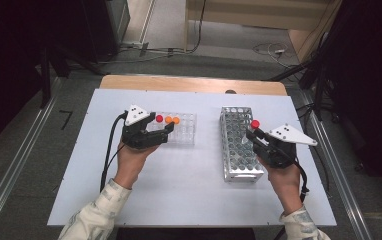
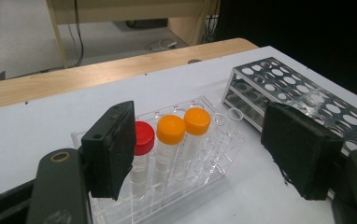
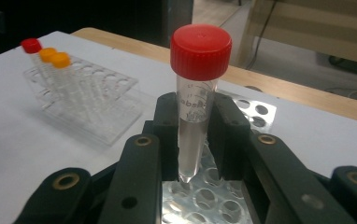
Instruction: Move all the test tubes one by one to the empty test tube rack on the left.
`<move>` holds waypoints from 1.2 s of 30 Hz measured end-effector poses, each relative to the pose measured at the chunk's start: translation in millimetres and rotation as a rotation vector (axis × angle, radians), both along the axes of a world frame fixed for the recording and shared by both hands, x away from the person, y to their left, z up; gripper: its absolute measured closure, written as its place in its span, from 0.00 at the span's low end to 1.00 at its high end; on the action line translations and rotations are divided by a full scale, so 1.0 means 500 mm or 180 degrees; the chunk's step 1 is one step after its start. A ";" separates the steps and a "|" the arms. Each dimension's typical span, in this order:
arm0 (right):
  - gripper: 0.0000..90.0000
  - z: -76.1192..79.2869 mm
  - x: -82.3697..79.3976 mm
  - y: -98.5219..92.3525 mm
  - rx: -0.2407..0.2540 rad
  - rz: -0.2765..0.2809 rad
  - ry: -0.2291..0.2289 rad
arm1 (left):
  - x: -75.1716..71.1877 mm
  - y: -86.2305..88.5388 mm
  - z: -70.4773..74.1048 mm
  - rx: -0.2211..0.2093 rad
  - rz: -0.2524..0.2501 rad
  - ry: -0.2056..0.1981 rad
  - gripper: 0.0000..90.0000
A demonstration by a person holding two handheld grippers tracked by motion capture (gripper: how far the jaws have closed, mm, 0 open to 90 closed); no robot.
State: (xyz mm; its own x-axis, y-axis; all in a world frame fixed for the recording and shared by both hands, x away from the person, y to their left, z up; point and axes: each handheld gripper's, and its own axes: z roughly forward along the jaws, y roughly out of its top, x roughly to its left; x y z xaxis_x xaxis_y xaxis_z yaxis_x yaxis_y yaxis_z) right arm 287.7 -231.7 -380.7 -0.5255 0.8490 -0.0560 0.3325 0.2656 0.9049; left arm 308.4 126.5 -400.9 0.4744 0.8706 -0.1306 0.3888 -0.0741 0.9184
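On the left of the counter (image 1: pixel 79 165), the left tongs (image 1: pixel 165 131) sit released, jaws wide around the near end of the clear rack (image 1: pixel 188 131), touching nothing. That rack holds one red-capped tube (image 1: pixel 159 119) and two orange-capped tubes (image 1: pixel 172 120). To the right, the right tongs (image 1: pixel 253 134) are clenched on another red-capped tube, the held tube (image 3: pixel 196 107), upright above the metal rack (image 1: pixel 239 142).

My judgement: this tube is travelling between racks, so keep it vertical, grip steady on the body below the cap, and clear the rack top before moving sideways.

The right gripper view shows the held tube's pointed tip free just above the perforated plate; the high view hides that gap. The left gripper view shows the open jaw spacing plainly.
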 end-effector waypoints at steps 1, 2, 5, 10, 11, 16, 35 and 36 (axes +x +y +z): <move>0.79 -0.001 -0.001 0.009 -0.0020 0.0042 0.0004 | -0.001 0.000 0.000 0.0000 -0.0004 -0.0007 0.30; 0.79 -0.002 -0.001 0.018 -0.0032 0.0084 0.0016 | -0.001 0.000 0.001 0.0010 -0.0009 -0.0011 0.30; 0.79 -0.005 0.000 0.048 -0.0048 0.0214 0.0042 | -0.003 -0.002 0.002 0.0019 -0.0015 -0.0011 0.30; 0.79 -0.011 0.004 0.095 -0.0051 0.0391 0.0107 | -0.007 -0.004 0.003 0.0016 -0.0032 -0.0021 0.30; 0.79 -0.013 0.005 0.104 -0.0056 0.0419 0.0120 | -0.008 -0.004 0.003 0.0020 -0.0040 -0.0013 0.30; 0.79 -0.033 0.015 0.149 -0.0105 0.0546 0.0232 | -0.013 -0.013 0.001 0.0028 -0.0094 -0.0013 0.30; 0.79 -0.082 0.050 0.278 -0.0178 0.0849 0.0574 | -0.034 -0.062 -0.011 0.0077 -0.0483 -0.0020 0.47; 0.79 -0.082 0.048 0.283 -0.0175 0.0873 0.0579 | -0.034 -0.062 -0.012 0.0071 -0.0513 -0.0017 0.52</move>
State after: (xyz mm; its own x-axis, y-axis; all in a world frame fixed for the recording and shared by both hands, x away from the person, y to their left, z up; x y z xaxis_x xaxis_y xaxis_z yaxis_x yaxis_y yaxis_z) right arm 311.7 -90.3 -421.9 -0.7397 0.6727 0.0179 0.3967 0.4144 0.8191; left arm 291.2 95.4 -407.0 0.6088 0.7857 -0.1093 0.3653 -0.1554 0.9178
